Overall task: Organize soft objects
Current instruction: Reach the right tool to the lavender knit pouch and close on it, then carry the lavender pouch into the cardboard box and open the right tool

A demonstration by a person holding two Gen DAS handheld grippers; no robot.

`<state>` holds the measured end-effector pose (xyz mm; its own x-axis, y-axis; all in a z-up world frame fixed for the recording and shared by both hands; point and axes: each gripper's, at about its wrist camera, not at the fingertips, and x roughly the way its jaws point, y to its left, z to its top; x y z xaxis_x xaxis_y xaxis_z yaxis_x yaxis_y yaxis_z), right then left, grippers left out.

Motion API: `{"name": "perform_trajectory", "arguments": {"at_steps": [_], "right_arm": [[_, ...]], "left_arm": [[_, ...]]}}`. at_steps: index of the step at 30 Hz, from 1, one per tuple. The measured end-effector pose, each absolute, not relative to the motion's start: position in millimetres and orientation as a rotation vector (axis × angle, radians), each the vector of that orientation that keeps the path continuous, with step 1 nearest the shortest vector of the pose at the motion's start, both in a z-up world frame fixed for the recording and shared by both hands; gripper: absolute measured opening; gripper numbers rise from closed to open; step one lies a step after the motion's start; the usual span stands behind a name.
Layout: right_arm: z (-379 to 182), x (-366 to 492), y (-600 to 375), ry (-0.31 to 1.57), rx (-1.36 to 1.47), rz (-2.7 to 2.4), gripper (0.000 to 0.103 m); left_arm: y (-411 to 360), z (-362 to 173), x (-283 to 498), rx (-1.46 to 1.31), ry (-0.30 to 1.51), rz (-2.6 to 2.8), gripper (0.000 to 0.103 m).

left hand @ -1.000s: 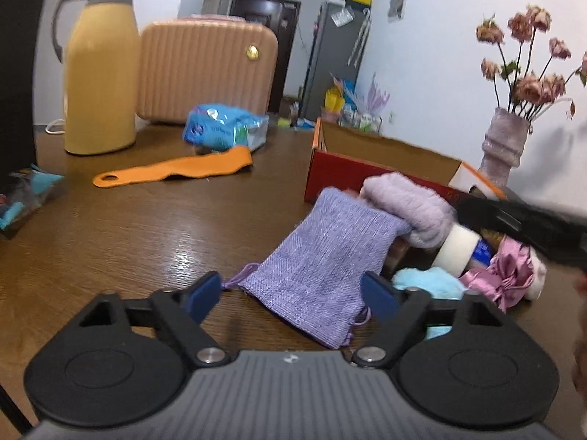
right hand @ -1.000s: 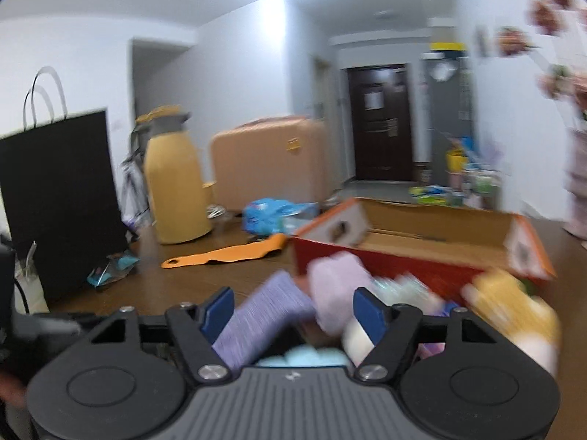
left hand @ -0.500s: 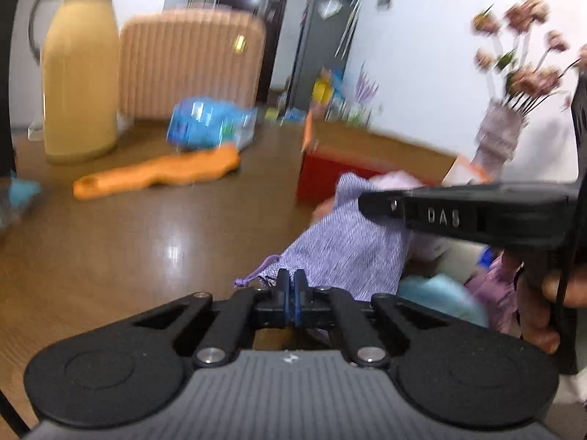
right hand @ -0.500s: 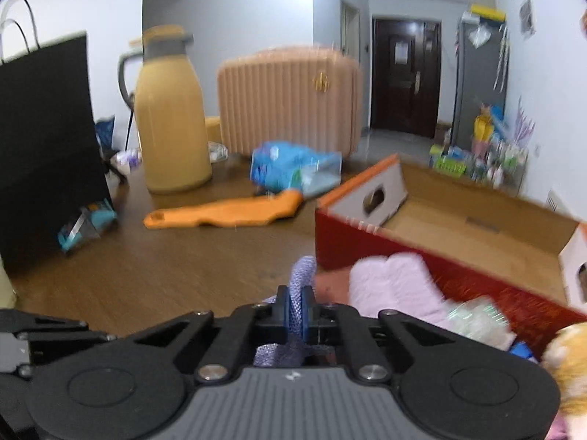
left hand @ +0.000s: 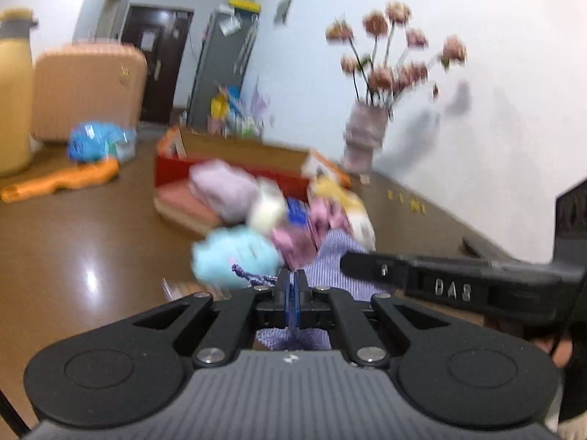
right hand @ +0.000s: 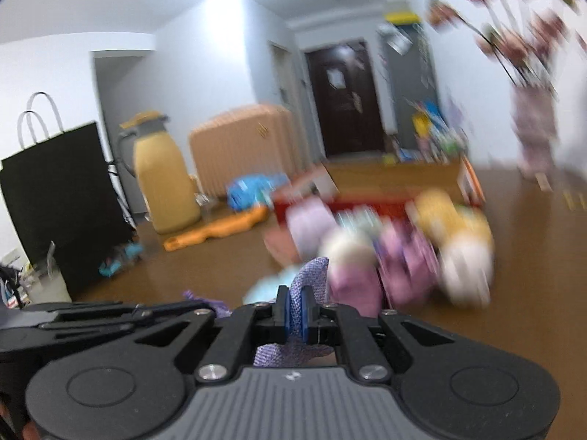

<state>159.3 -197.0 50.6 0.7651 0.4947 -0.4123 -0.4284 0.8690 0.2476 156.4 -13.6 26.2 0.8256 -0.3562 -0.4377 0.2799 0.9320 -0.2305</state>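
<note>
While both your hands share the one purple pouch (left hand: 332, 253), mind the brown tabletop (left hand: 73, 256) and the red box (left hand: 220, 168) behind the heap: a sideways swing could sweep the blue plush (left hand: 234, 256) and pink bundle (left hand: 297, 242) off the pile. Your left gripper (left hand: 292, 286) has its fingers pinching the pouch's drawstring edge, and your right gripper (right hand: 296, 310) has its fingers pinching another fold. Pull apart unevenly and the thin cloth may slip free (the blur hides how deep each bite goes).
</note>
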Motion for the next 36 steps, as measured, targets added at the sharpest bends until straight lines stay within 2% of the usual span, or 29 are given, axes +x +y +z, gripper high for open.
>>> {"name": "perform_trajectory", "arguments": {"at_steps": [4,7,8,10,11,16,17,19,21,23,26,27,28,31,36], "right_arm": [[15,138,-215,0.530,0.182,0.419,0.008],[10,125,-223,0.527,0.198,0.394,0.021],[9,121,-226,0.520,0.195,0.381,0.024],[9,116,-231,0.512,0.212,0.379,0.032],[8,115,-231,0.509,0.227,0.381,0.032],[8,120,-232,0.477,0.246,0.408,0.037],[7,126,-230,0.491,0.242,0.412,0.037],[3,134,-229,0.511,0.251,0.420,0.038],[2,138,-228,0.516,0.261,0.422,0.037],[0,139,-227,0.516,0.261,0.426,0.027],[-4,144,-224,0.542,0.259,0.453,0.011],[-5,146,-222,0.554,0.265,0.468,0.004],[-3,148,-221,0.560,0.269,0.471,0.003],[14,149,-216,0.526,0.274,0.508,0.002],[67,181,-203,0.399,0.238,0.568,0.002]], "left_arm": [[-32,-2,151,-0.151,0.549,-0.339,0.005],[-27,-10,141,-0.162,0.569,-0.349,0.007],[-25,-10,138,-0.178,0.574,-0.354,0.011],[-21,-9,133,-0.214,0.578,-0.354,0.034],[-18,-8,131,-0.224,0.576,-0.342,0.048],[-14,-11,129,-0.254,0.604,-0.315,0.049],[-14,-12,130,-0.252,0.606,-0.320,0.048],[-16,-15,132,-0.236,0.612,-0.305,0.041],[-16,-16,134,-0.220,0.607,-0.277,0.021],[-11,-18,141,-0.234,0.619,-0.279,0.008],[-4,-19,151,-0.252,0.623,-0.299,0.001],[-3,-18,154,-0.249,0.620,-0.306,0.001],[-3,-15,156,-0.251,0.613,-0.314,0.001],[2,4,162,-0.276,0.566,-0.370,0.001],[14,68,207,-0.238,0.390,-0.446,0.001]]}}
